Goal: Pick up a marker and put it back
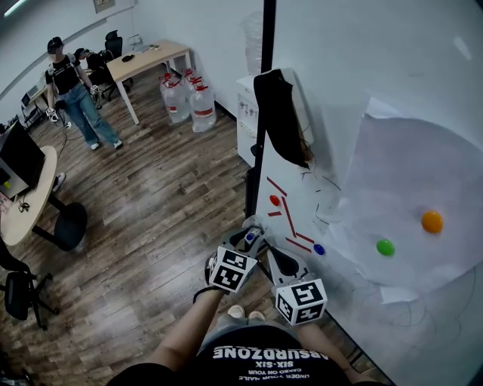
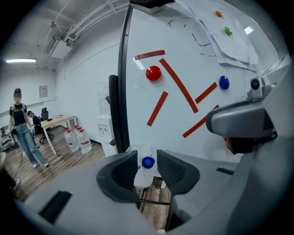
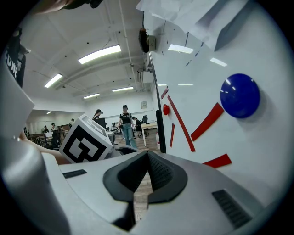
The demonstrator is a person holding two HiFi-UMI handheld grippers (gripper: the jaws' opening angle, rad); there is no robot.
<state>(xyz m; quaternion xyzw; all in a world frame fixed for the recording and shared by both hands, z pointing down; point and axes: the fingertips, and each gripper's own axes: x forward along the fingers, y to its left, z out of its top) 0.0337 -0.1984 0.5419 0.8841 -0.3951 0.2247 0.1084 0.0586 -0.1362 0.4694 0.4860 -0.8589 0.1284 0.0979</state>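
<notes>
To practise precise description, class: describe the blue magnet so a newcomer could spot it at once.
Look at the whiteboard with red strips stuck on it. The blue magnet, a round dome, sits among those strips. Only it is blue: the red magnet lies nearby, while the green magnet and orange magnet pin paper.

Whiteboard (image 1: 296, 205) carries red strips (image 1: 276, 186), red magnet (image 1: 275, 200), blue magnet (image 1: 319, 249), paper sheet (image 1: 423, 173).

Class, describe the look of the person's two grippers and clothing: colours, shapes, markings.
The left gripper and right gripper have smooth grey bodies with dark ribbed pads. Each carries a white cube bearing black square markers. The person wears a black T-shirt with white lettering.
</notes>
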